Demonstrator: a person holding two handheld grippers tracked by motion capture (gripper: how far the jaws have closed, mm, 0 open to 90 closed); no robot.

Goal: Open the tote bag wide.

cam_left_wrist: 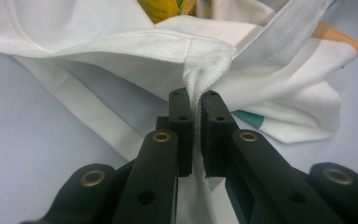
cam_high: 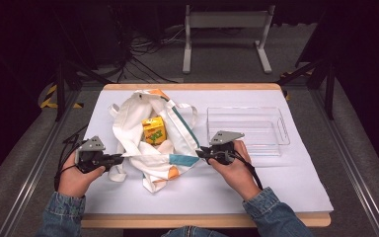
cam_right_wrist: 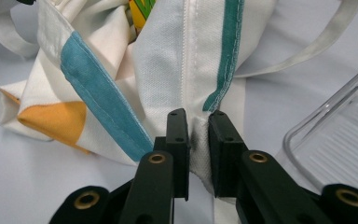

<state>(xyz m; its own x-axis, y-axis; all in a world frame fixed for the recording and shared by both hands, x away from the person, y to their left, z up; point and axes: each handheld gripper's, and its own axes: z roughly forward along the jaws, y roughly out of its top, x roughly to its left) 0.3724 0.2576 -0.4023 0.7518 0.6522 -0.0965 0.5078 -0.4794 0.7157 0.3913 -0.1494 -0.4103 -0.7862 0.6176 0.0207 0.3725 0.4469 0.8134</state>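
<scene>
A white cloth tote bag (cam_high: 150, 133) with teal and orange patches lies open on the white table cover. Inside its mouth stands a yellow juice carton (cam_high: 154, 130). My left gripper (cam_high: 120, 157) is shut on the bag's left rim; in the left gripper view the pinched white hem (cam_left_wrist: 196, 116) runs between the jaws of the left gripper (cam_left_wrist: 195, 97). My right gripper (cam_high: 199, 153) is shut on the bag's right rim; the right gripper (cam_right_wrist: 198, 116) pinches white cloth (cam_right_wrist: 196, 135) beside a teal stripe (cam_right_wrist: 223, 60). The rim is stretched between the two grippers.
A clear plastic tray (cam_high: 246, 129) sits just right of the bag, behind my right hand; its curved rim (cam_right_wrist: 317, 126) is close to the right gripper. The bag's handles (cam_high: 190, 116) lie loose on the cover. The table's wooden edge (cam_high: 202, 219) runs near me.
</scene>
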